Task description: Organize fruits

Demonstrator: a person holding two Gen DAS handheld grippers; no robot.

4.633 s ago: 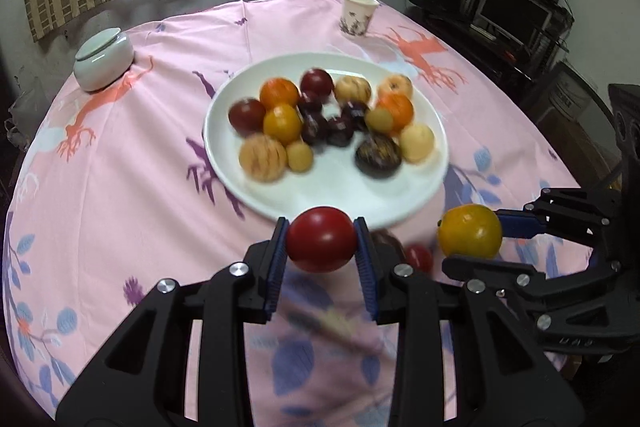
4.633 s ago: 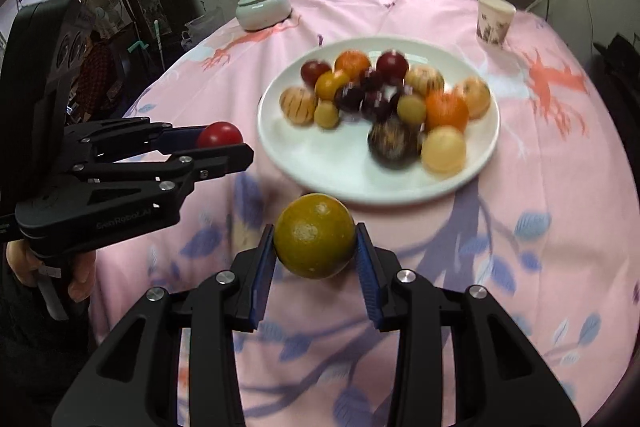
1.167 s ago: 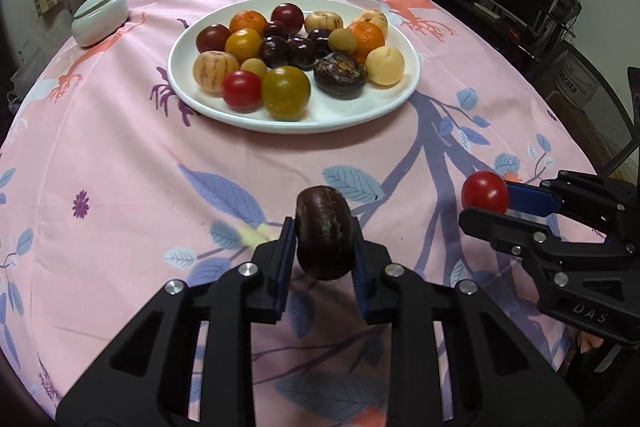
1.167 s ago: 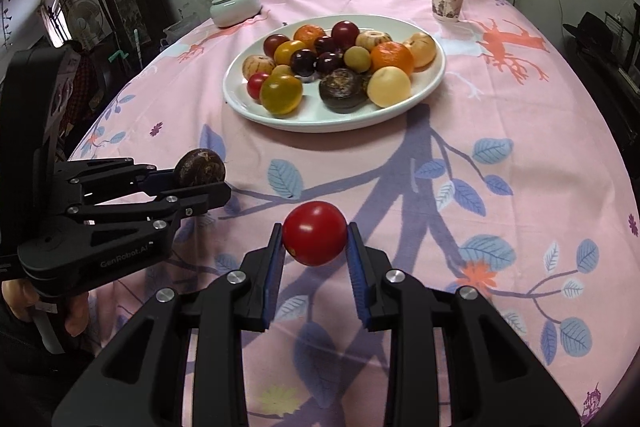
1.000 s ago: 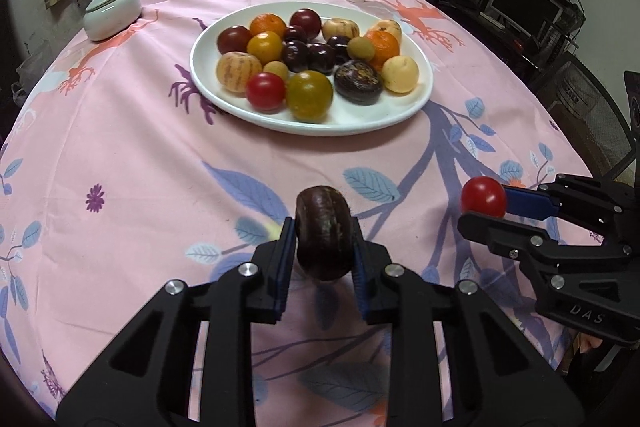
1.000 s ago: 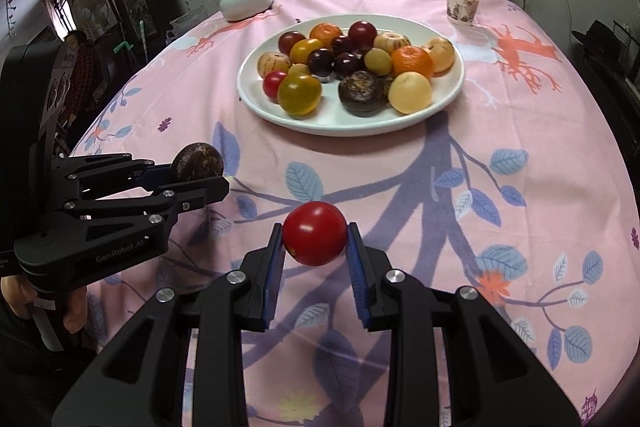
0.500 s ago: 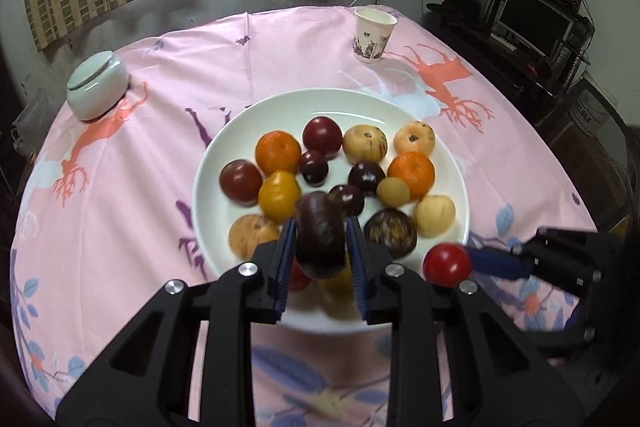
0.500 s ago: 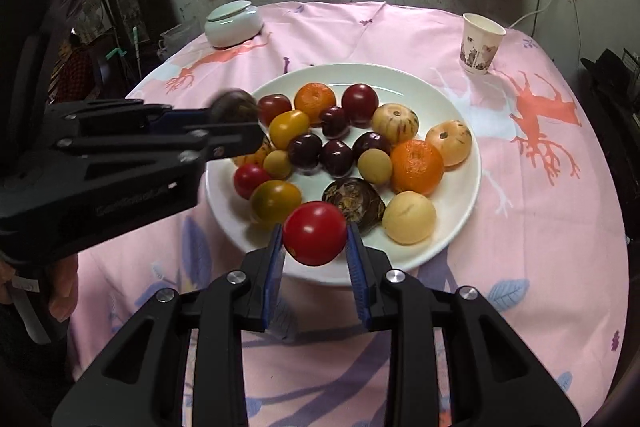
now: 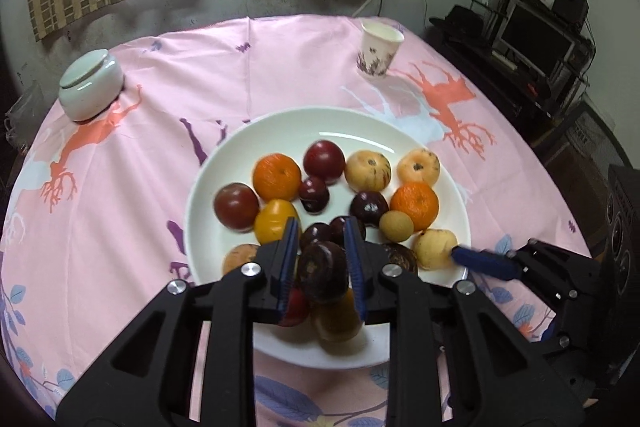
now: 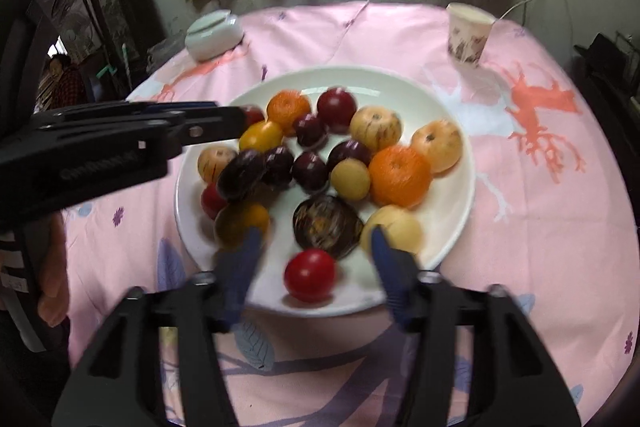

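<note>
Nearly all fruit plated

Our right gripper (image 10: 316, 247) is opening, dropping the round red fruit (image 10: 309, 275) onto the white plate (image 10: 452, 227); our left gripper (image 9: 320, 251) pinches the dark brown wrinkled fruit (image 9: 323, 271), not yet placed.

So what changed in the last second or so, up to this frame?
Both tools carried their fruit from the cloth to over the white plate. The right tool is opening and has let go of the red tomato; it sits between the fingers, untouched. The left tool still clamps the dark fruit. Cup, lidded jar unmoved.
</note>
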